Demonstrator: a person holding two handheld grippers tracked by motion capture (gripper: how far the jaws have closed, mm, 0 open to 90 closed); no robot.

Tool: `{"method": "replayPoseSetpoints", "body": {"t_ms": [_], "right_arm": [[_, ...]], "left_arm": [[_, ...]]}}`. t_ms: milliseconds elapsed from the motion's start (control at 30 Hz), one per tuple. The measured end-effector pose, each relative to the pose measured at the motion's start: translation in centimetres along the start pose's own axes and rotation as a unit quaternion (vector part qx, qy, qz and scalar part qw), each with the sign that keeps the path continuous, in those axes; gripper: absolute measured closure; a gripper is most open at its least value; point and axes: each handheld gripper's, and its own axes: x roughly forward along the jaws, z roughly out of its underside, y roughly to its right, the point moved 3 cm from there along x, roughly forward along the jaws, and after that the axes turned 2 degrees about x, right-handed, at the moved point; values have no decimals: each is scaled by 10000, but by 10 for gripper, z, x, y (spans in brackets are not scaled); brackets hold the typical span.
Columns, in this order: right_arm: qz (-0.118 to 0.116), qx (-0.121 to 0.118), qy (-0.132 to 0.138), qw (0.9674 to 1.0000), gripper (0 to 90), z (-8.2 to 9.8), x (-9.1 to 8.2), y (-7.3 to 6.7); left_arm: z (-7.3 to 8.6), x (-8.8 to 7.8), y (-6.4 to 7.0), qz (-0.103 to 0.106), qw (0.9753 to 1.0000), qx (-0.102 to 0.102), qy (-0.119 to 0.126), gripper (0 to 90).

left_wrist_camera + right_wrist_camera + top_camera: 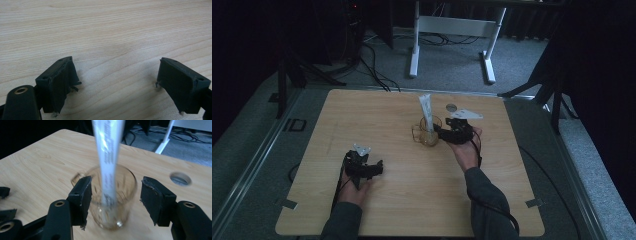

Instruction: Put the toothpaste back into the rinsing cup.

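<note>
We see the white tube (108,165) standing tilted in the glass mug (120,202) mid-desk (387,200); right gripper (113,200) jaws wide around mug, not pressing. Left gripper (116,85) wide, empty.

One clear glass mug (428,133) on the light wooden table (392,200), one white flat tube (426,111) standing inside that mug.

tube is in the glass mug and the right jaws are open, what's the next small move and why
Probably draw the right hand-held gripper straight back from the glass mug. Its jaws stand open and clear of the glass, and the white tube leans inside, so a sideways move could tip it.
</note>
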Motion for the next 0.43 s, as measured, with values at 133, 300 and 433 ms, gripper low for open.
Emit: {"method": "replayPoseSetpoints", "body": {"t_ms": [133, 300, 433], "right_arm": [[100, 334, 97, 9993, 419, 20, -19, 15], [333, 762, -12, 9965, 416, 49, -40, 36], [593, 816, -93, 9949, 404, 69, -56, 47]], "left_arm": [[0, 0, 0, 0, 10000, -6, 6, 140], [0, 0, 0, 2, 10000, -5, 3, 140], [0, 0, 0, 2, 10000, -6, 2, 140]]}}
